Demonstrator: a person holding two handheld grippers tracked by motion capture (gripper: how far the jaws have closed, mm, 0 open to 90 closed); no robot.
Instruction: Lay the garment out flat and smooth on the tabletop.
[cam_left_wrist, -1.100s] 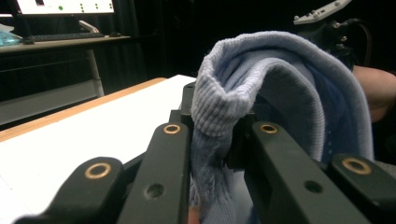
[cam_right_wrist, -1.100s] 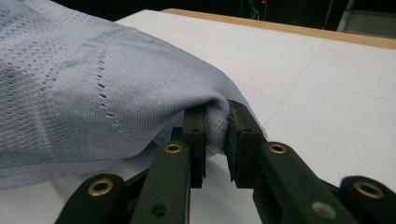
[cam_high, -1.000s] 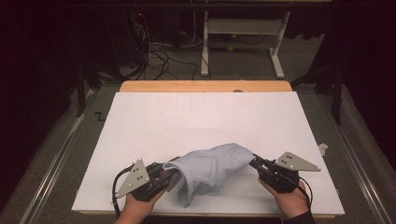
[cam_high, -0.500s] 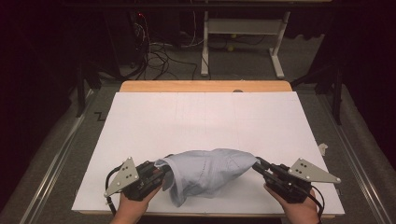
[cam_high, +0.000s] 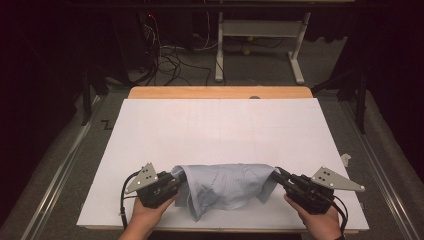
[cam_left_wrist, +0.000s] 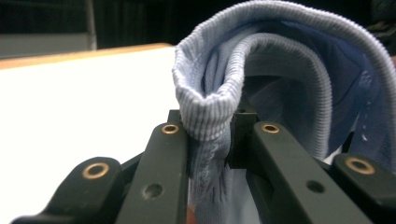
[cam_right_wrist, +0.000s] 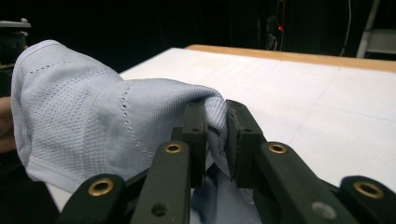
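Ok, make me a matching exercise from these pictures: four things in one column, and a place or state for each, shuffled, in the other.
1. left gripper
2. right gripper
3. white board
4. wooden strip

A. along the table's far edge
B. clamped on the pale blue garment at its ribbed band
C. under the garment
D. clamped on the garment's mesh-knit end

Pairs: 1-B, 2-D, 3-C, 4-A

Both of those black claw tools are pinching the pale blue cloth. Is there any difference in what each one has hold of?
The left gripper clamps a thick ribbed hem of the pale blue garment, rolled into a loop above its jaws; the right gripper pinches thinner knit with small perforations nearby. In the high view the left gripper holds the garment's left end and the right gripper its right end. Both are shut on the cloth, which hangs stretched between them over the white table.
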